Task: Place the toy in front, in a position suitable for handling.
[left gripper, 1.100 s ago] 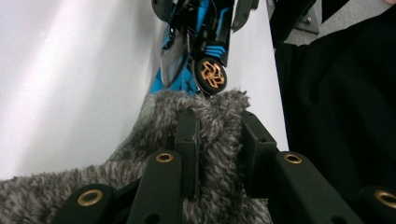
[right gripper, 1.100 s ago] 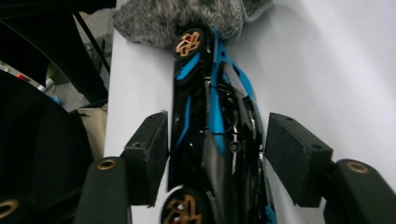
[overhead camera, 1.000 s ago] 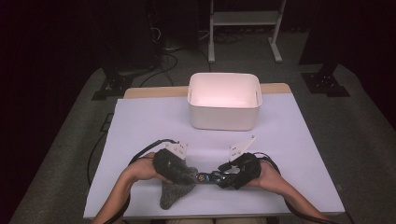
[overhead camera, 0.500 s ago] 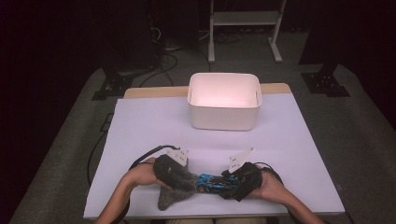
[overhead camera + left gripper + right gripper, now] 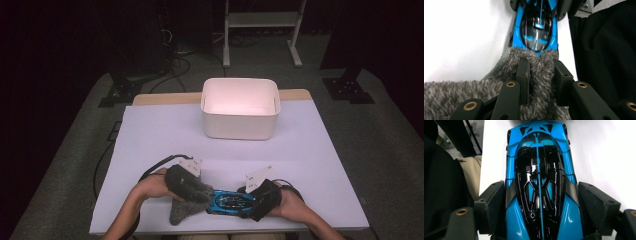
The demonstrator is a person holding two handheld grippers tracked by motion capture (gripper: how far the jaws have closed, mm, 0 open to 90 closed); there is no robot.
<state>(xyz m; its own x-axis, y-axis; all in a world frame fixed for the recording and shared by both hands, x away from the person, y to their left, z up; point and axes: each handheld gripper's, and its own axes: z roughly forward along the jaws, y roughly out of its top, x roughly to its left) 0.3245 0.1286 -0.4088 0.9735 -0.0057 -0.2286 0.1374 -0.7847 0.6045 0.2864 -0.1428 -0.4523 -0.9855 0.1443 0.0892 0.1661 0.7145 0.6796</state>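
Toy car (image 5: pixel 231 202) — nose hidden under grey cloth (image 5: pixel 186 200).

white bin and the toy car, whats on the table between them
Nothing: in the high view the white table is bare from the bin down to the blue car, which lies at the near edge against the grey cloth.

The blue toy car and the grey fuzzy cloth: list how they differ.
The blue toy car is glossy and rigid; the grey fuzzy cloth is shaggy and limp. The car sits between the right gripper jaws; the cloth is pinched in the left gripper. Both lie at the table's near edge, touching.
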